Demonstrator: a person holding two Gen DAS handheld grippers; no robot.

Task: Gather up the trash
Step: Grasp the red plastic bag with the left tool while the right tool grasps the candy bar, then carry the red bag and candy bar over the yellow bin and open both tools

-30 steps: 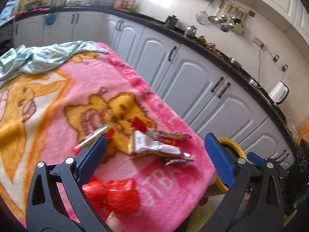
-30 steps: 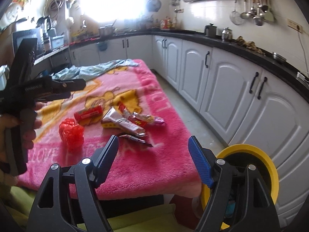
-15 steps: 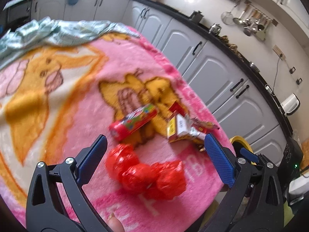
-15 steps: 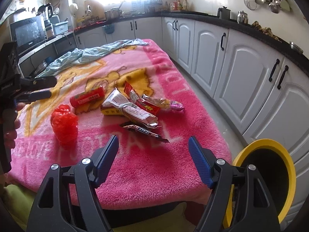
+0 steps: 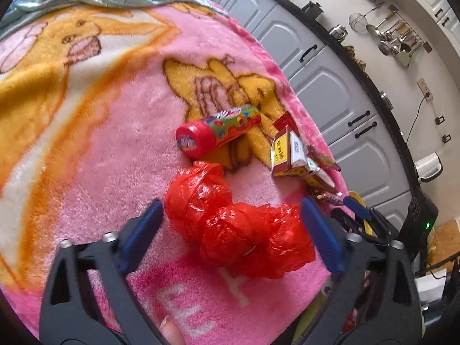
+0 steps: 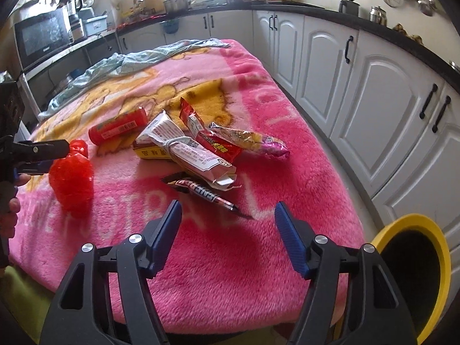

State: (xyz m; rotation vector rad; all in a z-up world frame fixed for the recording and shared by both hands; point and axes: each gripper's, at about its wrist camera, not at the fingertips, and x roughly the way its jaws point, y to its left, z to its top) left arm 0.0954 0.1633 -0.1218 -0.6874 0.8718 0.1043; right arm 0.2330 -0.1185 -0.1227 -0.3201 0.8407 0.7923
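A crumpled red plastic bag (image 5: 235,224) lies on the pink blanket (image 5: 95,172). My left gripper (image 5: 230,233) is open, its blue fingers either side of the bag, not closed on it. The bag also shows in the right wrist view (image 6: 73,178), with the left gripper (image 6: 37,155) beside it. A red candy tube (image 5: 221,132) and a yellow carton (image 5: 287,155) lie beyond. My right gripper (image 6: 227,230) is open and empty, just short of a dark snack wrapper (image 6: 207,195). A white packet (image 6: 184,149), a red wrapper (image 6: 210,138) and a pink wrapper (image 6: 253,141) lie piled behind it.
A yellow-rimmed black bin (image 6: 414,276) stands on the floor past the table's right corner. A pale green cloth (image 6: 138,60) lies at the blanket's far end. White cabinets (image 6: 373,100) under a dark counter run along the right.
My left gripper has moved down and closer until its fingers straddle the red bag. My right gripper has moved forward over the blanket toward the dark wrapper. Both stay open.
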